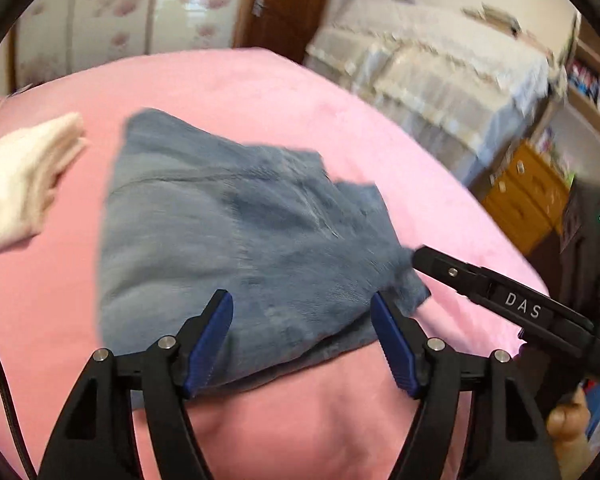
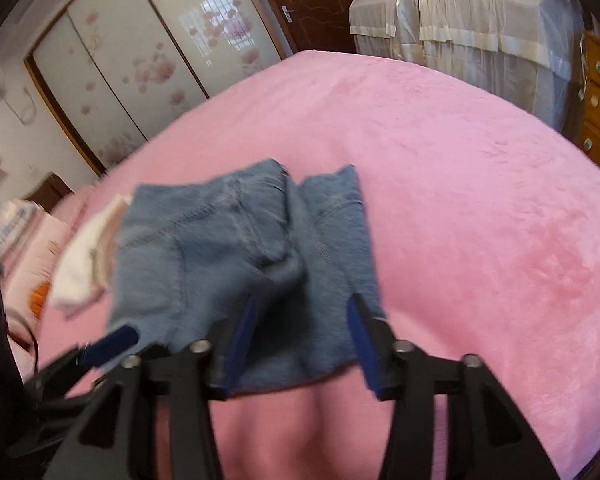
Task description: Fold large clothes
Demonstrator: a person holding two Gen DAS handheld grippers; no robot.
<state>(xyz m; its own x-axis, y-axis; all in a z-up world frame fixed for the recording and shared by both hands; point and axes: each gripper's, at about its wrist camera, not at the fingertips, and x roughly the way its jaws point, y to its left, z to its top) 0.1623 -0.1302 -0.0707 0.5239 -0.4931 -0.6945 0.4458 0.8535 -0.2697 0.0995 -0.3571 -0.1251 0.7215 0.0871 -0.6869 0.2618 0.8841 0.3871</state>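
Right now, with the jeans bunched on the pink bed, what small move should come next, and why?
Probably close the left gripper on the near edge of the jeans: its fingers are open astride that edge, and the right gripper is open too, so nothing is held.

Blue denim jeans (image 1: pixel 236 232) lie folded into a compact, roughly square bundle on the pink bed (image 1: pixel 340 128), seams and layered edges showing.
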